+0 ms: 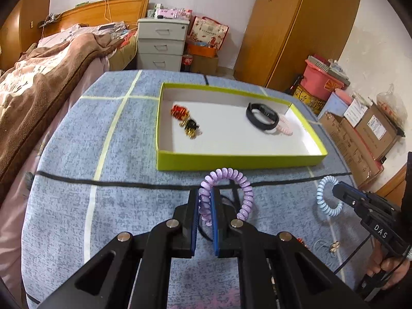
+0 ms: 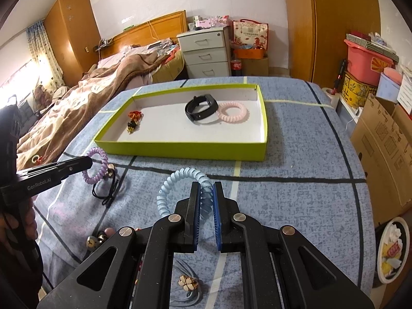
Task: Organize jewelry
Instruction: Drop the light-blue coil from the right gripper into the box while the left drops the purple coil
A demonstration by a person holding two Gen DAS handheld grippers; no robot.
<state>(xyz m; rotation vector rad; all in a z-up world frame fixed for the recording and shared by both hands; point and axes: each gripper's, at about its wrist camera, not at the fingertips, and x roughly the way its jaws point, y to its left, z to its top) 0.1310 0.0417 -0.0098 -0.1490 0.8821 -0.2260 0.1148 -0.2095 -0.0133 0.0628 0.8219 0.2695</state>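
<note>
home bedrm, unmade bed, drawer unit, wardrobe

spiral hair ties: 3 | black band: 1 | tray: 1 | cabinet: 1

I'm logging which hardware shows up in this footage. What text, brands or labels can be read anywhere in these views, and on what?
"DAS": white letters on the body of the right gripper, seen from the left wrist view.
"GenRobot.AI": white print on the side of the left gripper, seen from the right wrist view.
Cardboard box labels, the red gift bag and the cola bottle: print too small or blurred to read.
</note>
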